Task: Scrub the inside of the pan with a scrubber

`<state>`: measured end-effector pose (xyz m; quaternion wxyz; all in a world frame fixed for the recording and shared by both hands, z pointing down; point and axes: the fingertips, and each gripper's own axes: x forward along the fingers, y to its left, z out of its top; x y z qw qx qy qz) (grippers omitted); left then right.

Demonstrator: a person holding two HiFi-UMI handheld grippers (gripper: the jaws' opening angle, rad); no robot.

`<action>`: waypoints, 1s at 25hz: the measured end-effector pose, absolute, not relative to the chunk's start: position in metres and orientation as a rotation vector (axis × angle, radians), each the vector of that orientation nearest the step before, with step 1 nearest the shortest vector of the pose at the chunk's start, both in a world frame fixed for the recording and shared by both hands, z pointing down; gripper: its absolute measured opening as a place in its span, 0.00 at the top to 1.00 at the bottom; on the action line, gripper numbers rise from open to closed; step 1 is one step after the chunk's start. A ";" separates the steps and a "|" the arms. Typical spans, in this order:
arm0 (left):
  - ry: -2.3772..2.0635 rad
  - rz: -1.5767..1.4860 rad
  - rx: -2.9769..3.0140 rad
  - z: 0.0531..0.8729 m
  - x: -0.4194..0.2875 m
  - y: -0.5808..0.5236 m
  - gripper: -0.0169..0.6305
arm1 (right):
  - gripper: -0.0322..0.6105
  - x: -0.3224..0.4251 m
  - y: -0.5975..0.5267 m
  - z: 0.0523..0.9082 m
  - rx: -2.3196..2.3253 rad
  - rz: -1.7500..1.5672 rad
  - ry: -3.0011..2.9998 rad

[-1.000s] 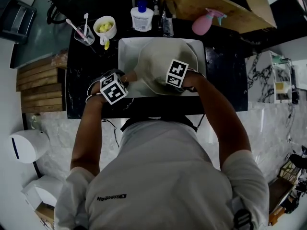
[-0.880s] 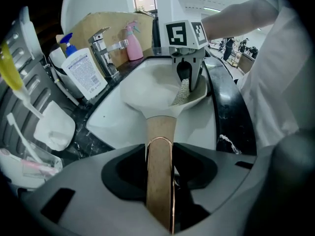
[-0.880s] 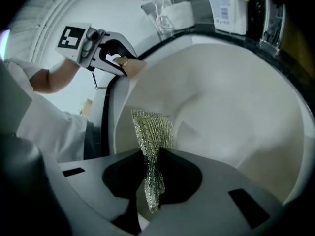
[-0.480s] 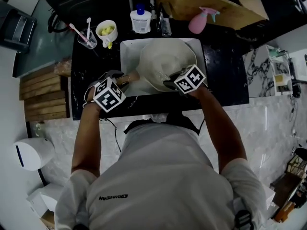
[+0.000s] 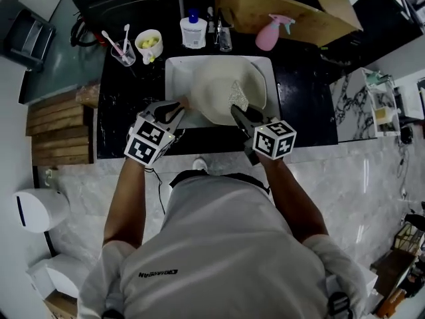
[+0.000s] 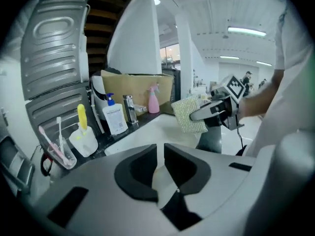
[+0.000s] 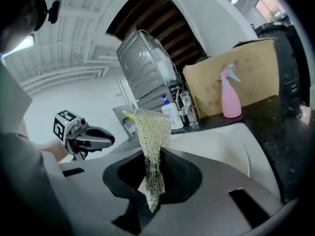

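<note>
A cream pan (image 5: 222,88) lies in the white sink (image 5: 174,72). Both grippers hang above the sink's near edge, clear of the pan. My right gripper (image 5: 240,117) is shut on a silvery mesh scrubber (image 5: 237,97), which stands up out of the jaws (image 7: 153,144) in the right gripper view. My left gripper (image 5: 171,111) has just been closing its jaws. They now stand a narrow gap apart with nothing between them (image 6: 160,156). The left gripper view shows the right gripper (image 6: 209,113) and the scrubber (image 6: 189,113) across from it.
On the black counter (image 5: 302,105) behind the sink are a soap bottle (image 5: 193,28), a tap (image 5: 221,37), a pink spray bottle (image 5: 270,35), a cardboard box (image 5: 279,2), a cup of toothbrushes (image 5: 121,50) and a white cup (image 5: 149,44).
Both grippers have risen out of the sink toward the person. The left one has come off the pan's handle and narrowed. The right one has lifted the scrubber off the pan.
</note>
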<state>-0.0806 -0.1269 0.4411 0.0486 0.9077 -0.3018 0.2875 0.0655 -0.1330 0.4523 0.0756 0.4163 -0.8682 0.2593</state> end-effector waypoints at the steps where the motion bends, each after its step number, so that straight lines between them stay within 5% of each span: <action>1: -0.960 0.821 2.757 0.434 -0.079 -0.122 0.90 | 0.82 0.070 -0.125 0.443 1.274 0.789 -2.638; 9: -1.146 0.414 2.545 0.403 -0.046 -0.042 0.95 | 0.83 0.107 -0.030 0.408 1.161 0.815 -2.752; 25: -1.215 0.328 2.483 0.399 0.052 0.150 0.95 | 0.84 0.183 0.135 0.404 1.177 0.631 -2.715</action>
